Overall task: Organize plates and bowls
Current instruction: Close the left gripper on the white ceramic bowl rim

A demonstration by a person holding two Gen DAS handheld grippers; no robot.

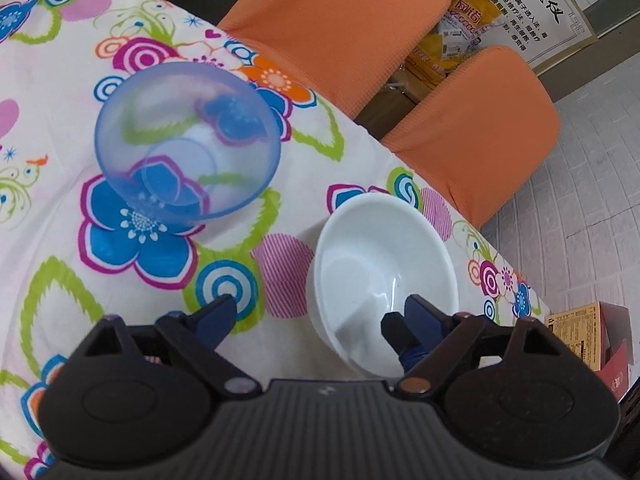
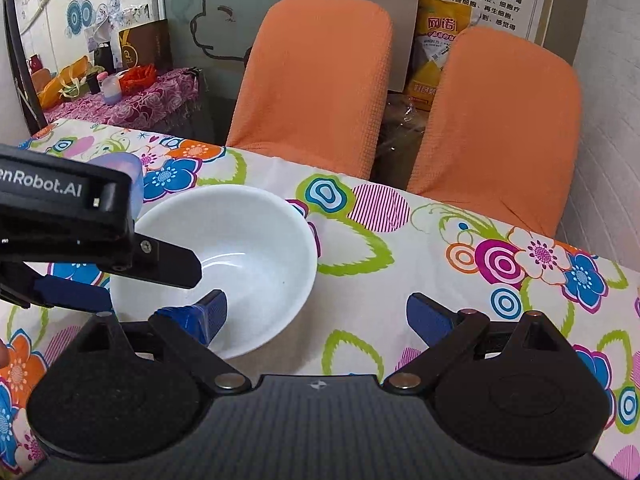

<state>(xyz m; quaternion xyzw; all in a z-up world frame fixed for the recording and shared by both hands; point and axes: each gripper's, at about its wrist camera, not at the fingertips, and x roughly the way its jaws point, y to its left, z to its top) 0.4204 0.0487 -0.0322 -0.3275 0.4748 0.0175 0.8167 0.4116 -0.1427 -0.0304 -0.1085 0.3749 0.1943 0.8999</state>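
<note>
White bowl [image 1: 384, 276]: glossy, opaque, empty, upright on the floral-clothed bench [image 1: 52, 92], near its edge; in the left wrist view at 4 o'clock. Blue bowl [image 1: 188, 140]: translucent, empty, upright, standing apart from the white one at its 10 o'clock, cloth pattern visible through its wall.

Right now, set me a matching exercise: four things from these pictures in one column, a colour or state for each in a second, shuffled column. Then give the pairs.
Things:
1. smaller bowl
2. larger bowl
3. chairs
4. left gripper

Colour or state:
A. covered in orange fabric
B. open, one of its fingers inside the larger bowl
C. see-through blue
D. plain white, empty

Pairs: 1-C, 2-D, 3-A, 4-B
</note>
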